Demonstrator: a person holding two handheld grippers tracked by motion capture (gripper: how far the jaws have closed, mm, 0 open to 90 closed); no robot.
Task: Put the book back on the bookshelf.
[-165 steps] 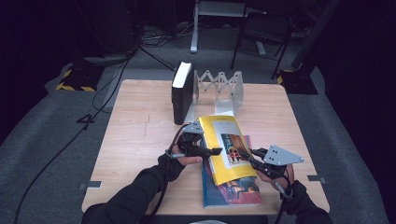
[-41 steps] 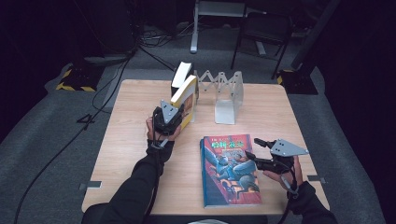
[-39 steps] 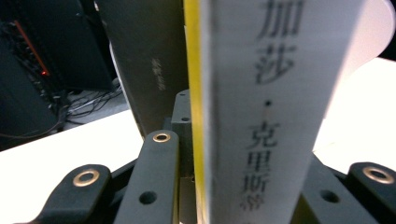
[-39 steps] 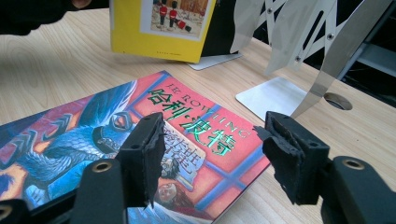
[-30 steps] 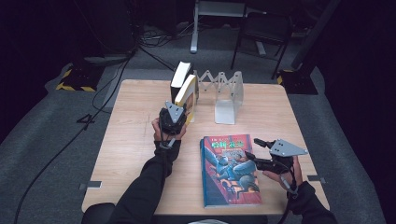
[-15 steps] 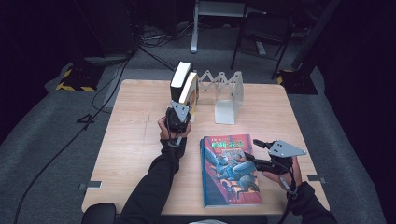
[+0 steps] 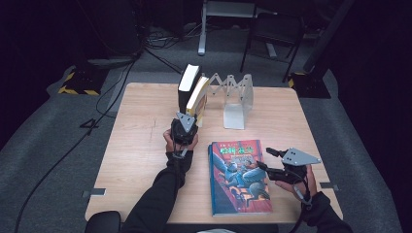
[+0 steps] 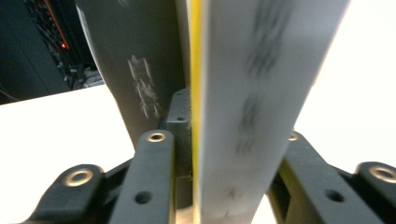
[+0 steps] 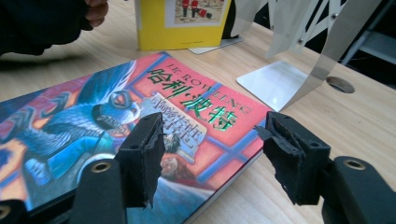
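Low in the high view, the right gripper hovers spread at the flat colourful book. Mid-frame, the left gripper pinches the yellow book, leaning against the black book; push it upright against that, then let go.

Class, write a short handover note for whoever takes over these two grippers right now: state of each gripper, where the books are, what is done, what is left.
Left gripper: shut on the yellow book, which stands leaning against the dark book at the left end of the metal book rack.
Right gripper: open, hovering over the near right edge of the colourful book, not gripping it.
Done: dark book upright in the rack; yellow book brought to it.
Left: probably set the yellow book upright and release it, then lift the colourful book off the table and stand it in the rack.
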